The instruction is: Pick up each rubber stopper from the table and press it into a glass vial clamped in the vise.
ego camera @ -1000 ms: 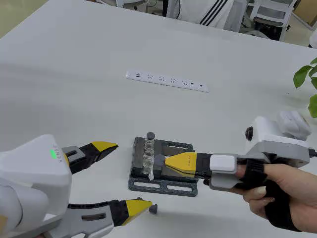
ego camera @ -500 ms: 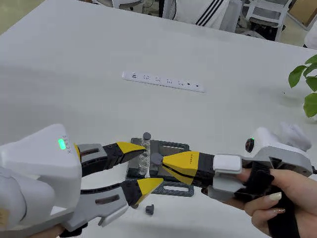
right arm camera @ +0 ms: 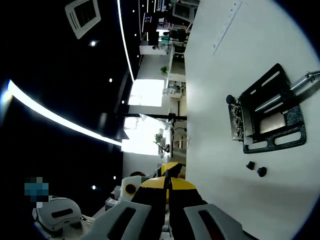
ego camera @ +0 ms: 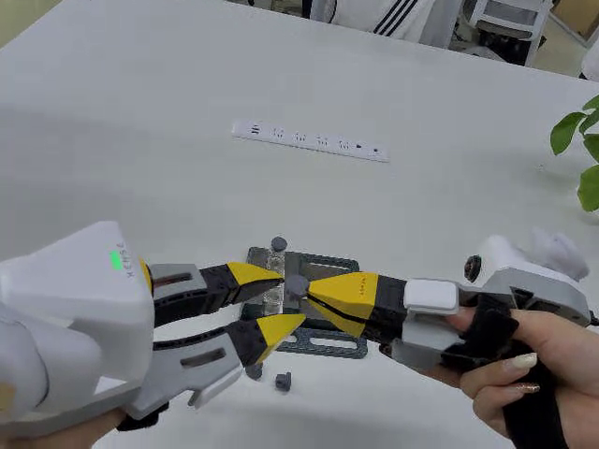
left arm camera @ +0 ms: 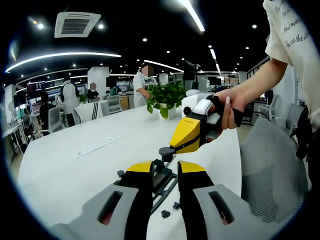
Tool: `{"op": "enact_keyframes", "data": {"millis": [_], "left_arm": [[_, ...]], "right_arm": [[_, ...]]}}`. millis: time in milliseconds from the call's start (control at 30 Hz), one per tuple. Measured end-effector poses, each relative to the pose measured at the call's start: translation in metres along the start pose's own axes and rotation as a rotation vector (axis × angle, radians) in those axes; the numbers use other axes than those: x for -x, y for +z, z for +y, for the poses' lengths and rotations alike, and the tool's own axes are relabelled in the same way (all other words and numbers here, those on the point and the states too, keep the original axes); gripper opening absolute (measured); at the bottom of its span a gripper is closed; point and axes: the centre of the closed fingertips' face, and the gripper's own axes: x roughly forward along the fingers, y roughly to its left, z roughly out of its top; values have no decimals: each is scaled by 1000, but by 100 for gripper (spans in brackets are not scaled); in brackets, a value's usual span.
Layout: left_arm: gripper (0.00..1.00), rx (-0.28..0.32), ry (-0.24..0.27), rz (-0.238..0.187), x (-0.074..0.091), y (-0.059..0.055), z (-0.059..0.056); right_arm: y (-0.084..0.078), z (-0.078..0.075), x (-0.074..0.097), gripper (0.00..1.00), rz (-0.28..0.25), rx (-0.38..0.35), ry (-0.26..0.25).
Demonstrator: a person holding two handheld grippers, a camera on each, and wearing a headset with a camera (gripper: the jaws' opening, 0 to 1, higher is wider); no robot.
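My right gripper (ego camera: 307, 285) comes in from the right, shut on a grey rubber stopper (ego camera: 297, 283) held just above the black vise (ego camera: 323, 348). The clear glass vials (ego camera: 272, 297) stand in a row in the vise, partly hidden. One stopper (ego camera: 279, 243) sits at the row's far end. My left gripper (ego camera: 289, 297) reaches in from the left, open, its yellow tips on either side of the held stopper. Two loose stoppers (ego camera: 283, 381) lie on the table in front of the vise. In the left gripper view the held stopper (left arm camera: 165, 153) hangs beyond my own jaws.
A white power strip (ego camera: 312, 140) lies farther back on the white table (ego camera: 140, 140). A green plant (ego camera: 580, 140) stands at the right edge. Chairs and a person are beyond the far edge. In the right gripper view the vise (right arm camera: 272, 145) and both loose stoppers (right arm camera: 261, 172) show.
My left gripper has swung right from the table's left to the vise, and its jaws have narrowed. The right gripper has lifted the stopper slightly from the vials.
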Motion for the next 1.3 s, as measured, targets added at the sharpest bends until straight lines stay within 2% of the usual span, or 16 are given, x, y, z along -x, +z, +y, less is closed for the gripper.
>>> {"op": "enact_keyframes", "data": {"millis": [200, 967, 1167, 1233, 1300], "left_arm": [[10, -11, -3, -17, 1, 4, 0], [5, 16, -19, -13, 6, -5, -3], [4, 12, -27, -6, 5, -6, -6], [4, 5, -24, 5, 4, -7, -7], [4, -1, -22, 13, 3, -8, -7]], "right_arm": [[-3, -1, -1, 0, 5, -13, 1], [-8, -8, 1, 0, 9, -10, -13], [-9, -9, 3, 0, 19, 27, -21], [-9, -10, 3, 0, 17, 70, -28], [-9, -10, 3, 0, 18, 84, -33]]}}
